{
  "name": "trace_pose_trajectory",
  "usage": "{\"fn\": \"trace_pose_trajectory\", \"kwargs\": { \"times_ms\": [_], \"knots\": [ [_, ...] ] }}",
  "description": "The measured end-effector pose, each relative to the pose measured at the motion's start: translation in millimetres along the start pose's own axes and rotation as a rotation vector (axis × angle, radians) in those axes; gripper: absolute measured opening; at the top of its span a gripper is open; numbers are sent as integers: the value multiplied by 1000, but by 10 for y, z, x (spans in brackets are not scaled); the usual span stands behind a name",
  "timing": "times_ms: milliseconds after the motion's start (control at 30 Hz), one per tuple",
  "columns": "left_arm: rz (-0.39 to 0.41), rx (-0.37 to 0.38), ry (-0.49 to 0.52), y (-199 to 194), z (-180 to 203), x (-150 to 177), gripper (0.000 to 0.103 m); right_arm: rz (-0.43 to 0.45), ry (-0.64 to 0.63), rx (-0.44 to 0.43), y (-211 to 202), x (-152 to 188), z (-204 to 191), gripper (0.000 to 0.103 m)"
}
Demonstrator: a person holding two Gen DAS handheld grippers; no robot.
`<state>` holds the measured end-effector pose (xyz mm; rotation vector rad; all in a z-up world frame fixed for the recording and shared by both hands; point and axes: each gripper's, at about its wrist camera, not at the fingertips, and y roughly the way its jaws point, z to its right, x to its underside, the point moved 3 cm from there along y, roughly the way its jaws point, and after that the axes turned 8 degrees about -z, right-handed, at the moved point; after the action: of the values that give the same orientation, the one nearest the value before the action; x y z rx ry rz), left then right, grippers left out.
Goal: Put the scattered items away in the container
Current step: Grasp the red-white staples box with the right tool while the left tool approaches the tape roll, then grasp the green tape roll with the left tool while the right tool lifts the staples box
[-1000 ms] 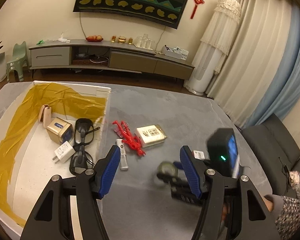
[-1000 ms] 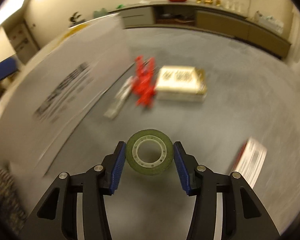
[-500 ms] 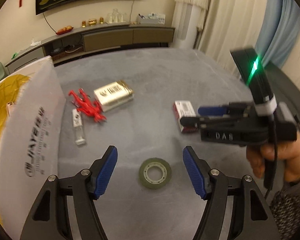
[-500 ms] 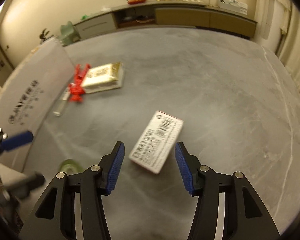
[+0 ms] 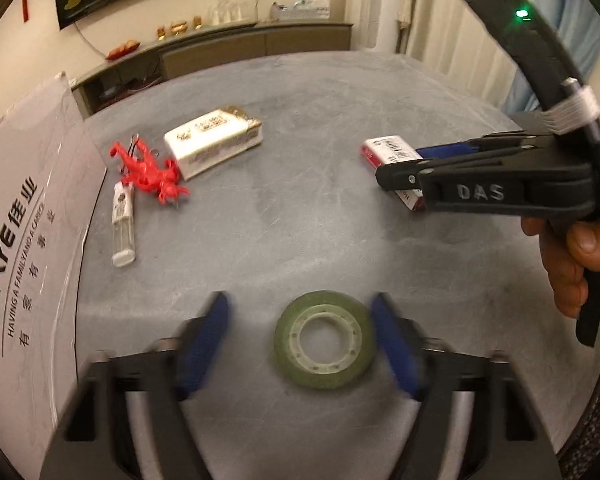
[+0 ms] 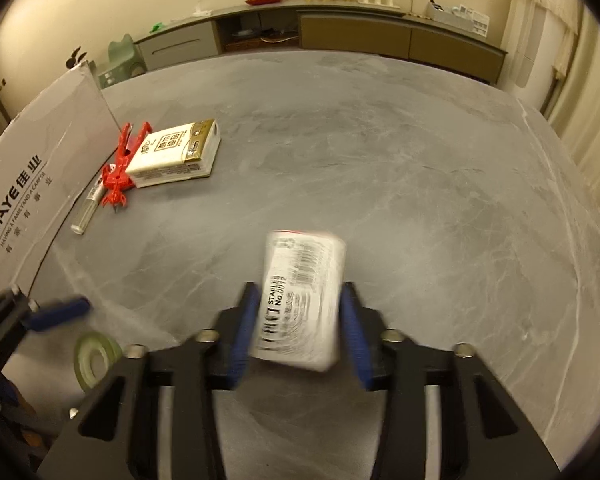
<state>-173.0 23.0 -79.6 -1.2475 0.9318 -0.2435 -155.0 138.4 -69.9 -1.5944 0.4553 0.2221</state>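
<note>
The left claw [image 5: 300, 344], blurred, is now bracketing the flat green tape ring [image 5: 325, 346] on the marbled grey worktop [image 6: 380, 152], jaws apart. The right claw [image 6: 298, 328] is closing around the staple box [image 6: 300, 300], contact unclear. The white container [image 5: 32, 216] is standing left.

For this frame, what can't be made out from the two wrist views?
- Container interior: both views show only its outer printed wall.
- Right gripper contact with the staples box: motion blur.
- Left gripper contact with the tape roll: fingers blurred.
- White tube label: too small.
</note>
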Motion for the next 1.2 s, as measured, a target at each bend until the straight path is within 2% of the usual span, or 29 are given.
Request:
{"fn": "trace_pose_trajectory", "kwargs": {
  "times_ms": [233,500,833,1200],
  "knots": [
    [31,-20,10,-119,9,50,47,4,86,-126,-89,-10,76,39],
    [117,27,-71,-492,-179,-58,47,49,45,-186,-368,17,-140,39],
    [156,54,-99,-657,-287,-127,47,72,32,-201,-492,99,-286,40],
    [238,84,-159,-1005,-543,-131,47,158,-28,-194,-808,80,-656,40]
  ]
}}
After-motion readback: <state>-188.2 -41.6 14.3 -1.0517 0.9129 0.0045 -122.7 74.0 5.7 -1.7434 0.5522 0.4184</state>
